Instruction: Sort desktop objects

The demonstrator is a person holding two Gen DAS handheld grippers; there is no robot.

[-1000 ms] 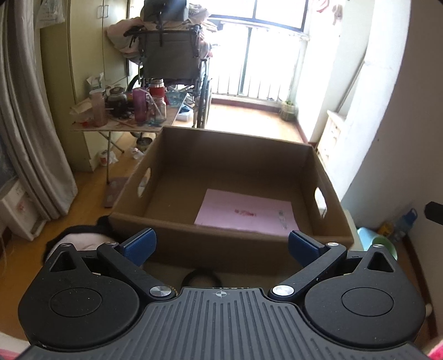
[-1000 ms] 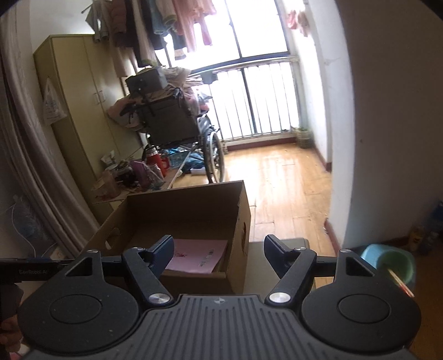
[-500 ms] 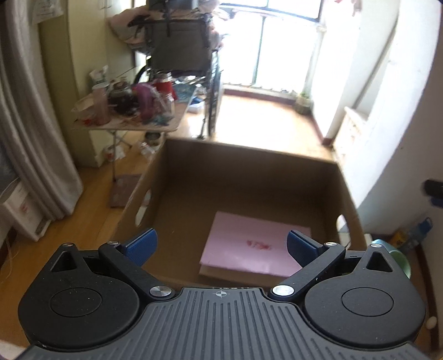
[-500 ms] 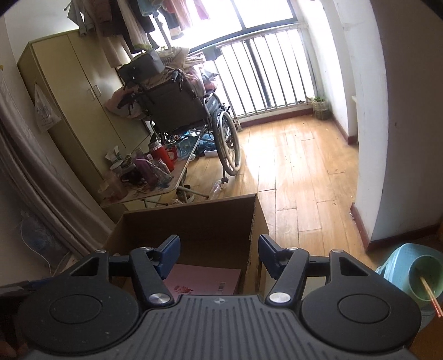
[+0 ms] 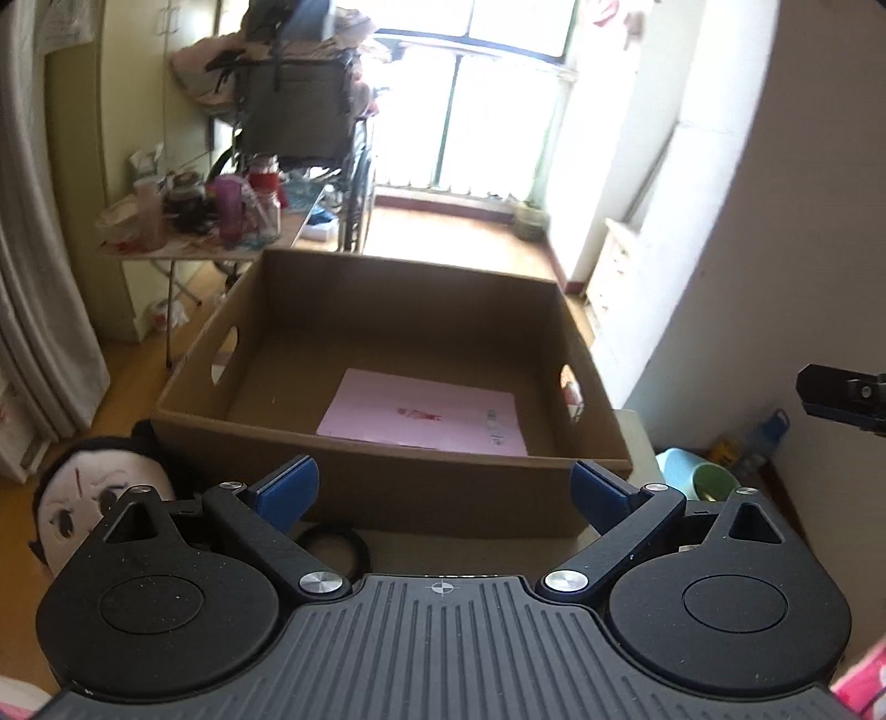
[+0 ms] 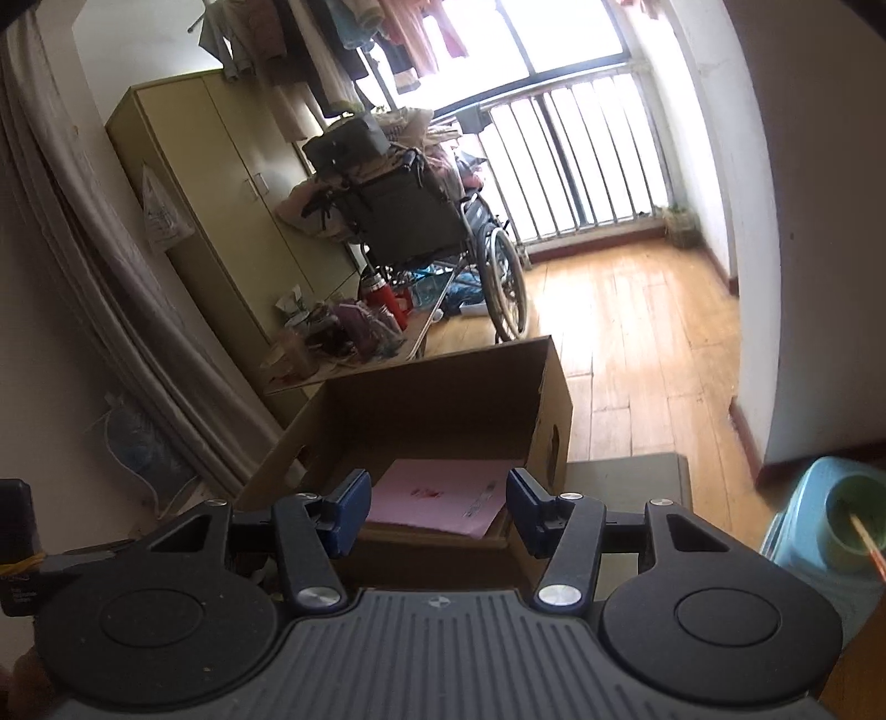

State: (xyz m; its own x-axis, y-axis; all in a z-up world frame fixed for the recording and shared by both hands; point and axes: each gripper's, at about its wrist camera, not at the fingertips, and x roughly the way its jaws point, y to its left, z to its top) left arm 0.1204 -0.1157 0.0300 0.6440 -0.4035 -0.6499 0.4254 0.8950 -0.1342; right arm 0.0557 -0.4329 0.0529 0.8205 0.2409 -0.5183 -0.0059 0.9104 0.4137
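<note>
My left tongs (image 5: pixel 443 493) wide apart and closing on nothing, black ring (image 5: pixel 332 548) just below them on the counter, my right tongs (image 6: pixel 437 509) empty, closing, cardboard box (image 5: pixel 387 487) just ahead, pink sheet (image 5: pixel 426 415) flat inside.

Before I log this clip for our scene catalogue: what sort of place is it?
Probably a lived-in room of a home, used partly for storage: a wheelchair piled with clothes, a yellow wardrobe, laundry hanging by a barred window, and a cluttered folding table behind the cardboard box.
</note>
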